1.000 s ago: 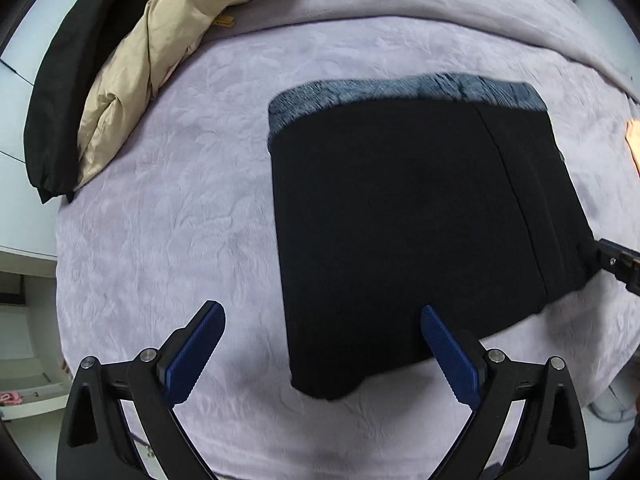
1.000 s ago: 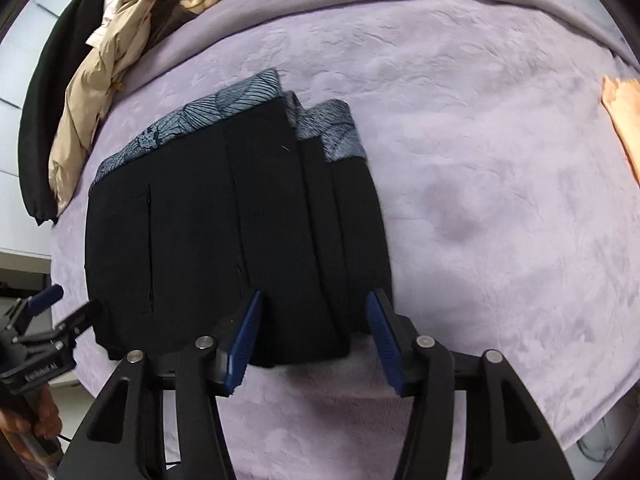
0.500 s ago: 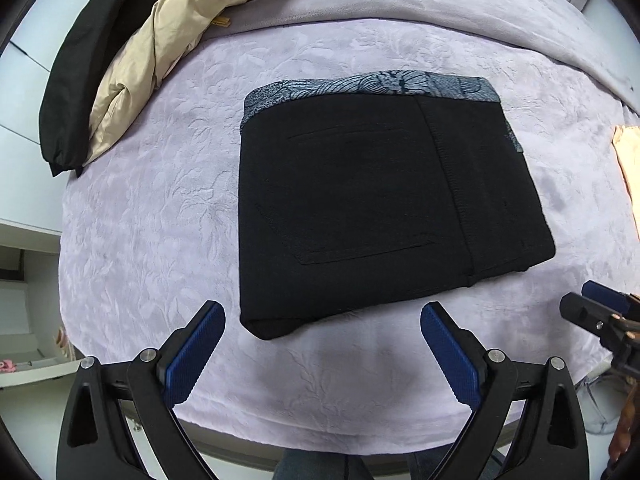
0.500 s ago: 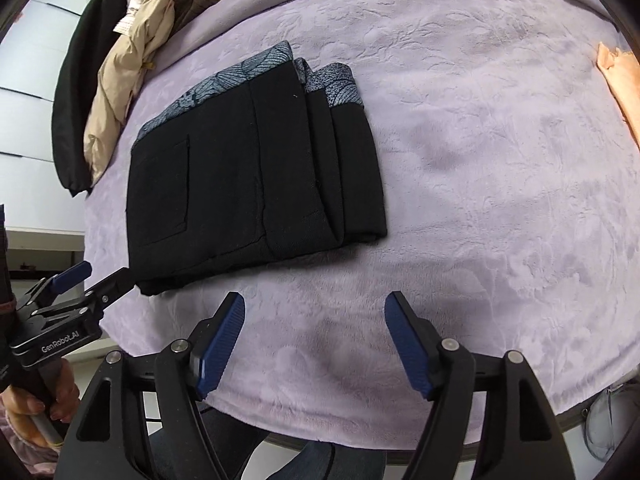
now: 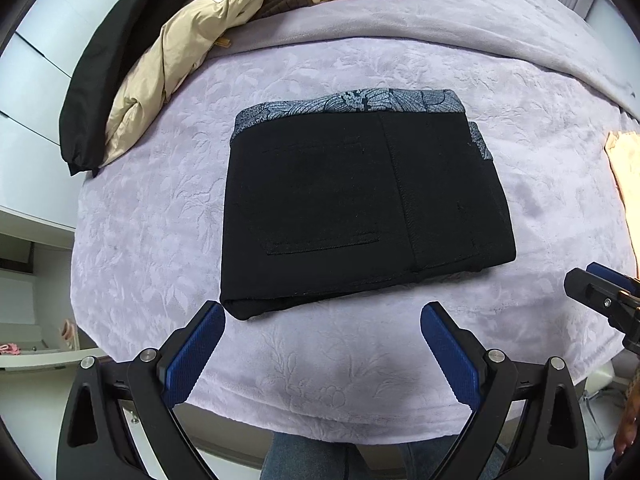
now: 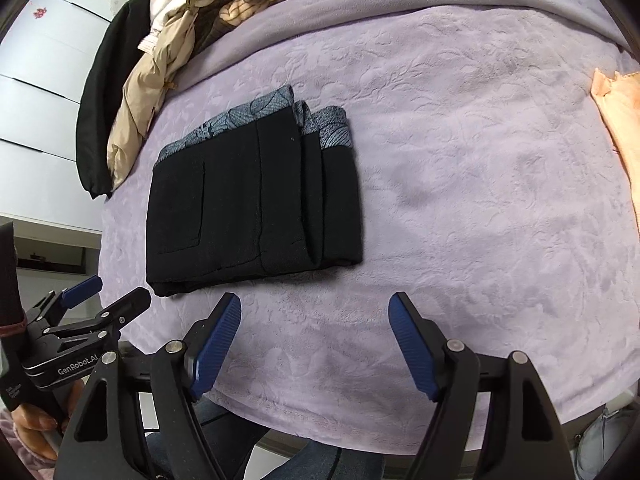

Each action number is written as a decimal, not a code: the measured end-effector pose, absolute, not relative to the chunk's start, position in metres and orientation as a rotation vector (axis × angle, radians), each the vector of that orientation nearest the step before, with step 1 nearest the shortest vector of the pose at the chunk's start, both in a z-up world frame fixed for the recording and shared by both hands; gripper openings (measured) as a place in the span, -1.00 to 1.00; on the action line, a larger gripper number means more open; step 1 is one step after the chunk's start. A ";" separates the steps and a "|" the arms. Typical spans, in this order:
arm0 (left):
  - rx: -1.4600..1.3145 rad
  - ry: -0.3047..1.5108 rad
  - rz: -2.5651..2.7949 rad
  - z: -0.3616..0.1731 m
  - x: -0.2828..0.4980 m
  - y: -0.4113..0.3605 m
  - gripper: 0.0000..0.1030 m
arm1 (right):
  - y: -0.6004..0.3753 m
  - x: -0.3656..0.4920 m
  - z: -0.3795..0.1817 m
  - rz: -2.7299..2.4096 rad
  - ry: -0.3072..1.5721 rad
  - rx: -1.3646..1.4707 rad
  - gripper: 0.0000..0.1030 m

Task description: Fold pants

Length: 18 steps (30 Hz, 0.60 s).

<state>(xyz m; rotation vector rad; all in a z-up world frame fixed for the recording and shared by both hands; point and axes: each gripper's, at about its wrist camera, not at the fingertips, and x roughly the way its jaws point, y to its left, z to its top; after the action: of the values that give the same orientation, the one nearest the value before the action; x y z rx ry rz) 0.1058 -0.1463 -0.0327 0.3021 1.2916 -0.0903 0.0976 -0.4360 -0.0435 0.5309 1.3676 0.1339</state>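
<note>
On the lilac blanket [image 5: 168, 216] of the bed, the black pants [image 5: 360, 204] are laid in a compact folded rectangle, patterned waistband turned toward the heaped clothes [image 5: 168, 60], so the layers rest flat. The left gripper [image 5: 322, 354] is held released above the near edge, nothing between its jaws. The right gripper [image 6: 316, 344], whose jaws have just been opening, is likewise empty, clear of the cloth; the fold is judged finished.

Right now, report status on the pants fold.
Left gripper and right gripper: jaws open, empty. Pants folded flat on blanket. Nothing in the way.
</note>
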 end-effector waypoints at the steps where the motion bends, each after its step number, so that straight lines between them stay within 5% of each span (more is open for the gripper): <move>1: 0.299 1.290 -0.087 -0.032 0.105 -0.147 0.92 | -0.438 0.097 -0.043 0.137 1.365 0.537 0.54; 18: 0.309 1.299 -0.026 -0.030 0.097 -0.153 0.92 | -0.453 0.098 -0.054 0.196 1.378 0.583 0.56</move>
<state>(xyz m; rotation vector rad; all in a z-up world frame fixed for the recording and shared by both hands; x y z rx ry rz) 0.0967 -0.1526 -0.0299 0.3091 1.2994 -0.0256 0.0978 -0.4530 -0.0541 0.5832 1.3780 0.1965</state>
